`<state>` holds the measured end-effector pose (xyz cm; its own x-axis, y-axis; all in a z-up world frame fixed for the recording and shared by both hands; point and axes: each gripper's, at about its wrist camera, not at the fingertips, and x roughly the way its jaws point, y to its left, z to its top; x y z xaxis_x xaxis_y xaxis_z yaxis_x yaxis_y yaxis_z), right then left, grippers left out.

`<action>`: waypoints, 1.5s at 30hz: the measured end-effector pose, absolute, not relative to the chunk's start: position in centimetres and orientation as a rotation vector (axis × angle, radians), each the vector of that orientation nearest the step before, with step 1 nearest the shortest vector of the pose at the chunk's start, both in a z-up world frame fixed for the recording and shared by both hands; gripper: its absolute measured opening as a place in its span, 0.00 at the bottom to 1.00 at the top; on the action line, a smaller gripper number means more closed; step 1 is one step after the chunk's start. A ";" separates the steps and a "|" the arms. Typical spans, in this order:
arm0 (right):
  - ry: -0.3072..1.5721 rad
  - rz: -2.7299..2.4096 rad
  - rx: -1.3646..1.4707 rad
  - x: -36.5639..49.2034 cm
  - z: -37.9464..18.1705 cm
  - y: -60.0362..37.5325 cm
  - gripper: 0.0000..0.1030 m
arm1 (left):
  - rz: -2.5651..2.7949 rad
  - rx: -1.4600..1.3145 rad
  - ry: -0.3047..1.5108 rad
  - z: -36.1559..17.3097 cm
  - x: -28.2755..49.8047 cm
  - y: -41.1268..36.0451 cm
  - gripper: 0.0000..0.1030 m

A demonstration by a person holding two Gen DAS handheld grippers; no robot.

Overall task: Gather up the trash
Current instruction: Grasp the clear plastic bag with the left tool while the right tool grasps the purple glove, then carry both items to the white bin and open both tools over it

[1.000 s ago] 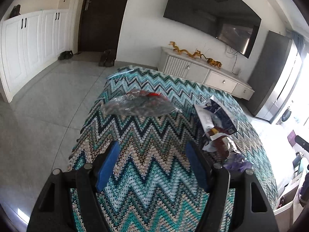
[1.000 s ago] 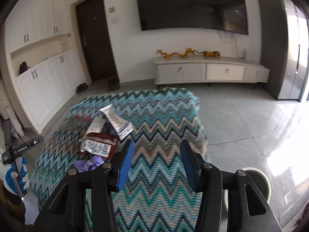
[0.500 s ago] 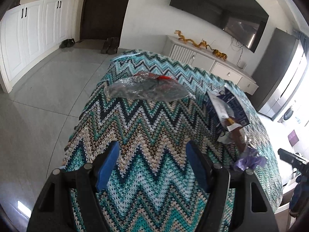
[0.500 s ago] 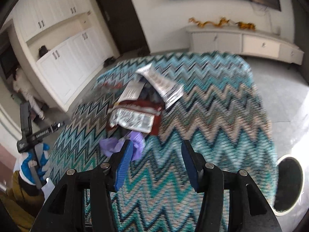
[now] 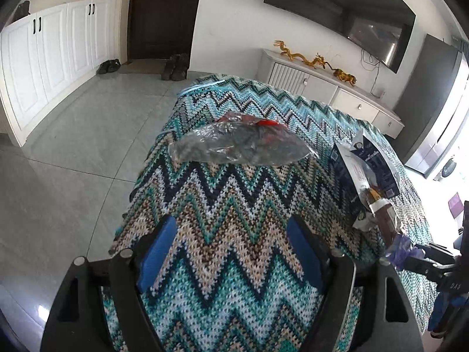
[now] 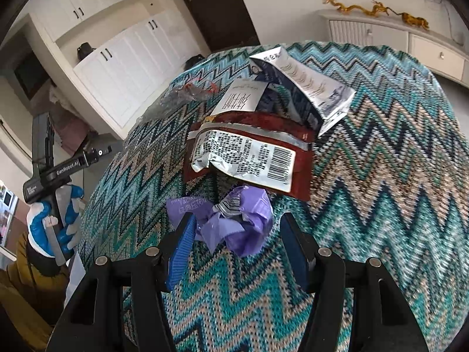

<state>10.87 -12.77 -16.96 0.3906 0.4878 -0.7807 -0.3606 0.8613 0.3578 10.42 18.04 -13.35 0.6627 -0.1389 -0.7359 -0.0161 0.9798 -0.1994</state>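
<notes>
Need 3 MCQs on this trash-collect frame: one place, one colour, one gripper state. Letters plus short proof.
1. Where does the clear plastic bag lie?
A. on the zigzag cloth
B. on the floor
C. on the white cabinet

2. What colour is the crumpled wrapper nearest the right gripper?
A. yellow
B. purple
C. green

3. What is the left gripper doing?
A. clamping the bag
B. gripping a shoe
C. holding nothing

Key:
1 A, the bag rests on the patterned cloth.
2 B, the wrapper is plainly purple, between the right gripper's opening jaws.
3 C, only cloth shows between its opening jaws.
</notes>
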 end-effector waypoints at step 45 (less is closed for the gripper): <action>0.958 0.600 0.220 7.4 -16.4 -18.1 0.39 | -0.162 -0.230 0.794 -9.9 16.6 17.0 0.02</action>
<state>7.37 -18.10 -16.38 0.4285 0.5703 -0.7008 -0.3816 0.8173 0.4318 16.61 16.96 -9.86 0.6903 -0.2301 -0.6859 0.0577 0.9626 -0.2649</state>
